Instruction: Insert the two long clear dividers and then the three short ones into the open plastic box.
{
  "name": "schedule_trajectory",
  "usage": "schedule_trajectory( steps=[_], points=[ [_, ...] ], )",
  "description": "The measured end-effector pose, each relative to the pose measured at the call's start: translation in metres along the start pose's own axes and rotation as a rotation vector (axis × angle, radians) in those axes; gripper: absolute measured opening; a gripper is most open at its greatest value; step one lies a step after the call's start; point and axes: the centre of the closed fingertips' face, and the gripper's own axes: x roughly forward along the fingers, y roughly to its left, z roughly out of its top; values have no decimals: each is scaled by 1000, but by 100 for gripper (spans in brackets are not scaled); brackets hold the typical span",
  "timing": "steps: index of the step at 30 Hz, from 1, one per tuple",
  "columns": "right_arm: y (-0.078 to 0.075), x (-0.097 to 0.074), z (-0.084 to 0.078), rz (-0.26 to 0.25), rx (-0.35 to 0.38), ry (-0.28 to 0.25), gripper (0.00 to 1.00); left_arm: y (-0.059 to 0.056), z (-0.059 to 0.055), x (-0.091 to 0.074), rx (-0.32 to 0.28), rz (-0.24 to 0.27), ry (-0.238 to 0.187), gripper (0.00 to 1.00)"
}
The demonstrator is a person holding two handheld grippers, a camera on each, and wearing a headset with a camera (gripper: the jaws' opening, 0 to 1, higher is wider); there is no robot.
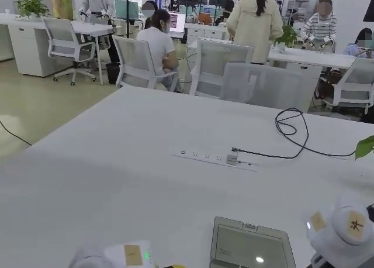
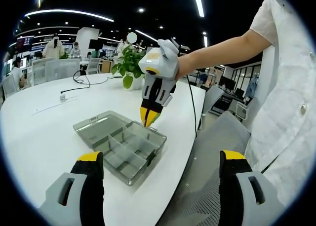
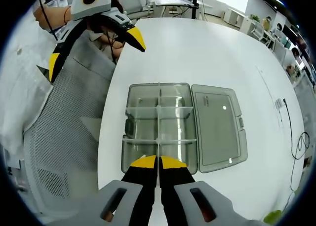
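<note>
Open plastic box [image 3: 124,152] on white surface [image 3: 197,48], clear dividers [image 3: 158,100] standing inside, right hand-held gripper [image 3: 158,162] pinched narrow at its rim, left hand-held gripper [image 2: 160,156] spread wide, holding nothing

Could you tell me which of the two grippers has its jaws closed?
The right gripper, at the box's rim: its yellow tips meet, while the left gripper's jaws stand wide apart.

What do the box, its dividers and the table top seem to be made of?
The box looks like clear, grey-tinted hard plastic with a glossy finish. The white table top shows through it, and its lid carries a bright highlight. The dividers are likely thin clear plastic, since they show mostly as pale edges. The table top is smooth, white and faintly shiny, perhaps laminate, but this is uncertain.
</note>
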Motion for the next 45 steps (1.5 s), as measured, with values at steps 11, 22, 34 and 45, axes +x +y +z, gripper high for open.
schedule_trajectory(
  steps=[11,22,34,45],
  points=[
    [0,18,-6,-22,-24,-10,3,0,-2,-1,-1,0,6,100],
    [1,33,-13,-29,-55,30,3,1,-4,-2,-3,3,11,100],
    [-1,32,-17,-41,-57,43,6,3,-4,-4,-4,6,11,100],
    [-4,-1,-14,-93,24,-53,15,8,-5,-9,-5,16,16,100]
  ],
)
